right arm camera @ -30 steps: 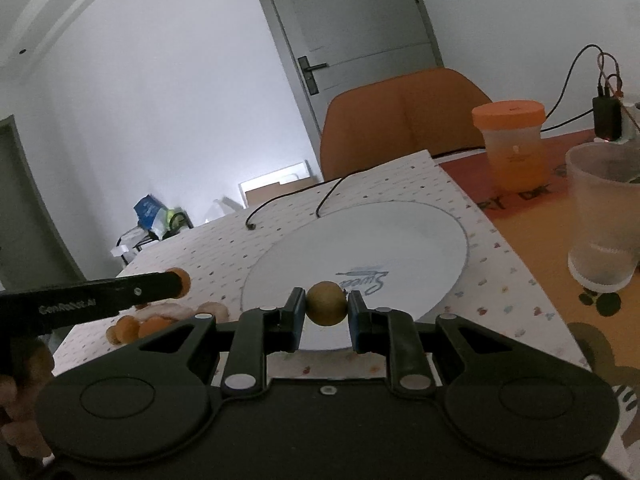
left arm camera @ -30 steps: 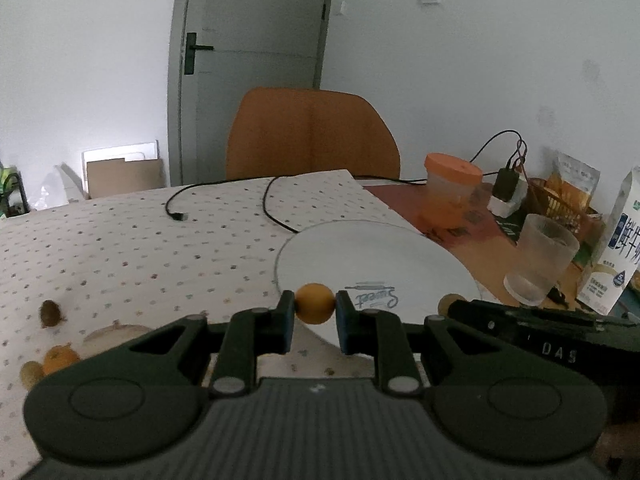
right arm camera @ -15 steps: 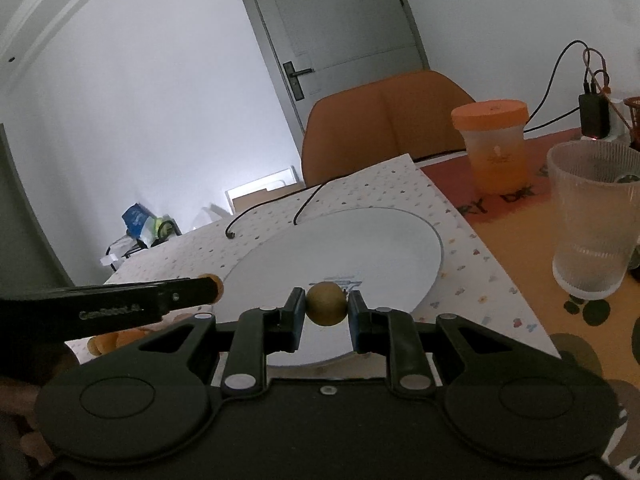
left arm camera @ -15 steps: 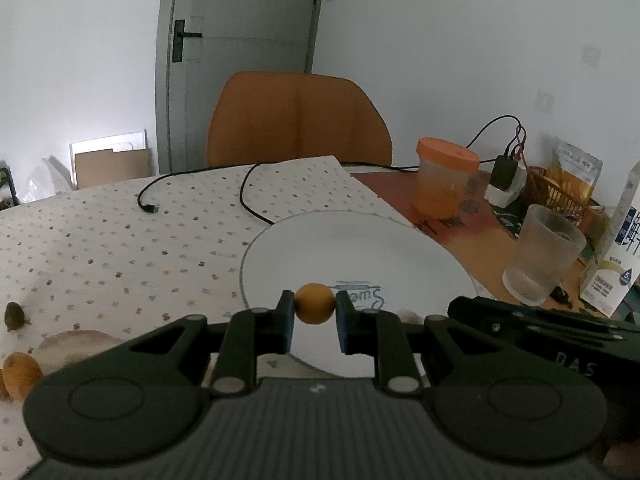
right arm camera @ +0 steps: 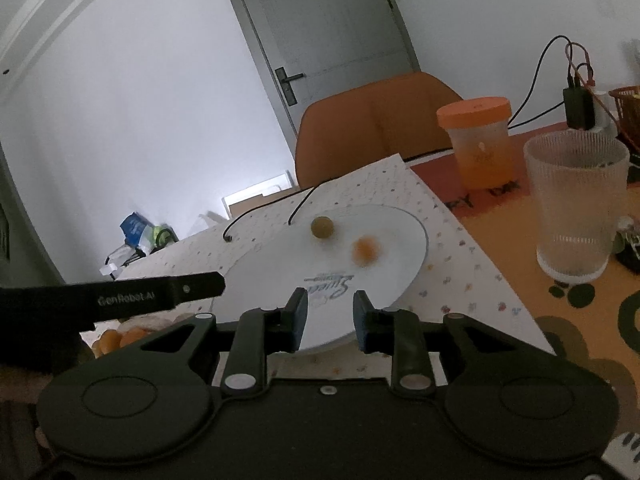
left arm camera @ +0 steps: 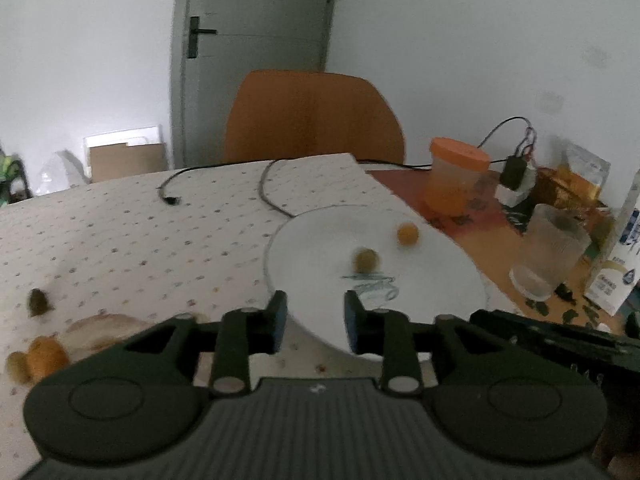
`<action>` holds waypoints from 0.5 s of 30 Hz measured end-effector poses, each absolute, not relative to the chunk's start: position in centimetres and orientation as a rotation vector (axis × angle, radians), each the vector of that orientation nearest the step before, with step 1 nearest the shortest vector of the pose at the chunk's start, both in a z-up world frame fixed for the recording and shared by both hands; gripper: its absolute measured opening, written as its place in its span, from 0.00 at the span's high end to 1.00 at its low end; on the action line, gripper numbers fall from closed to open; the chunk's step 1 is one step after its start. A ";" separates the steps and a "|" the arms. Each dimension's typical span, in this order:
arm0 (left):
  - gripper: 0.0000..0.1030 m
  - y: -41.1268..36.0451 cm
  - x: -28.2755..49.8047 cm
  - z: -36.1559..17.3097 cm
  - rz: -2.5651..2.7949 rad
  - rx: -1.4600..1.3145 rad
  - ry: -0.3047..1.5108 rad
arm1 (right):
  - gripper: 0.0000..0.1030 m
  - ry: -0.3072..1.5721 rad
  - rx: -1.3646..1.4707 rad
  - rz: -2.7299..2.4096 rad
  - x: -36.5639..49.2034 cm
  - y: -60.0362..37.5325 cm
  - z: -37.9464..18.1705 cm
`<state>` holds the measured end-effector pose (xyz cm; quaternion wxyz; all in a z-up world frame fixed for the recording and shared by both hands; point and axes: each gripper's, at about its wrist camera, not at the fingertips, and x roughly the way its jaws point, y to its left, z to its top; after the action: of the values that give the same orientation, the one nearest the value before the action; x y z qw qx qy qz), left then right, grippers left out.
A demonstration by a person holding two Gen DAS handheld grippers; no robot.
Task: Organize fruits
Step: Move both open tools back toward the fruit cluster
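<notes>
- At the far left of your left wrist view, a small orange fruit [left arm camera: 46, 356] and a greenish one [left arm camera: 16, 366] lie together on the dotted tablecloth [left arm camera: 120, 240], beside a pale flat patch that is too blurred to name. A darker brown fruit [left arm camera: 38, 302] sits apart from them, farther back.
- Your left gripper [left arm camera: 312, 320] stands with its jaws spread wide and nothing between them; its fingertips hang over the near rim of the white plate [left arm camera: 304, 256].
- On the plate, the brownish-green fruit [left arm camera: 366, 260] lies near the middle, just beyond the printed lettering. It is round, so no long axis or pointing direction can be read from it, and it is blurred.
- The orange fruit [left arm camera: 407, 234] lies on the plate too, to the right of and behind the green one, close but apart. It is also round and blurred.
- Your right gripper [right arm camera: 330, 320] is likewise wide open and empty, its fingertips over the plate's near edge. From its camera the green fruit shows sharp and the orange one smeared.
- Right of the plate, off the cloth, stand an orange-lidded jar [left arm camera: 456, 176], a ribbed clear cup [left arm camera: 552, 252] and a milk carton [left arm camera: 620, 264].
</notes>
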<state>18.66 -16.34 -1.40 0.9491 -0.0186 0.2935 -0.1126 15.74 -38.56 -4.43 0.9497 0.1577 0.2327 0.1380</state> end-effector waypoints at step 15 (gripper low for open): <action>0.16 -10.8 14.7 -0.2 -0.083 -0.066 0.541 | 0.25 0.458 0.321 0.310 15.0 -36.5 -4.2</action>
<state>14.65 -10.76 -0.19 0.9622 -0.0325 0.2672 -0.0408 15.04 -36.53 -4.17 0.9493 0.1580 0.2253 0.1522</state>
